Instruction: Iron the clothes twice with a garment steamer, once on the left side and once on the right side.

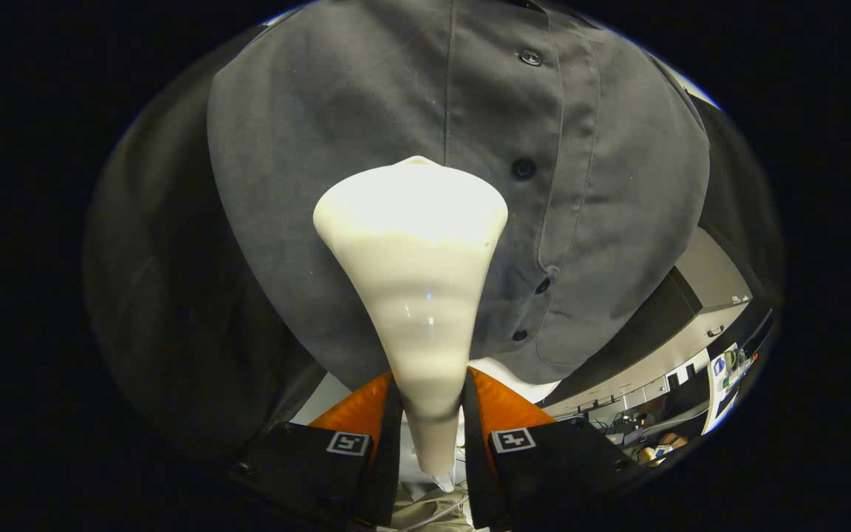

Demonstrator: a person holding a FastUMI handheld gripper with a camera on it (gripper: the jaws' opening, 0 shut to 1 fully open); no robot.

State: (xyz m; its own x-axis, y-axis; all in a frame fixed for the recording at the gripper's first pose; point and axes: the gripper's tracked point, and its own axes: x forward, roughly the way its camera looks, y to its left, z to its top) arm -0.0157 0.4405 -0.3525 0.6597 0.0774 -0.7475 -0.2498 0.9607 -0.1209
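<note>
Tongs clamped on the cream cone-shaped plastic steamer, head vs. the hanging grey button-front shirt beside its placket, mid-pass I'd say; next needs a steady stroke along the fabric.

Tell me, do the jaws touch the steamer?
Touching. The gripper view shows both jaws of the gripper pressed against the steamer neck, one on each side.

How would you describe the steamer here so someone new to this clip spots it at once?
Start at the grey shirt hanging ahead, with its strip of dark buttons. In front of its cloth, beside that strip, stands the steamer, its narrow handle clamped in the gripper. It is the one glossy cream cone, widening toward the shirt.
</note>
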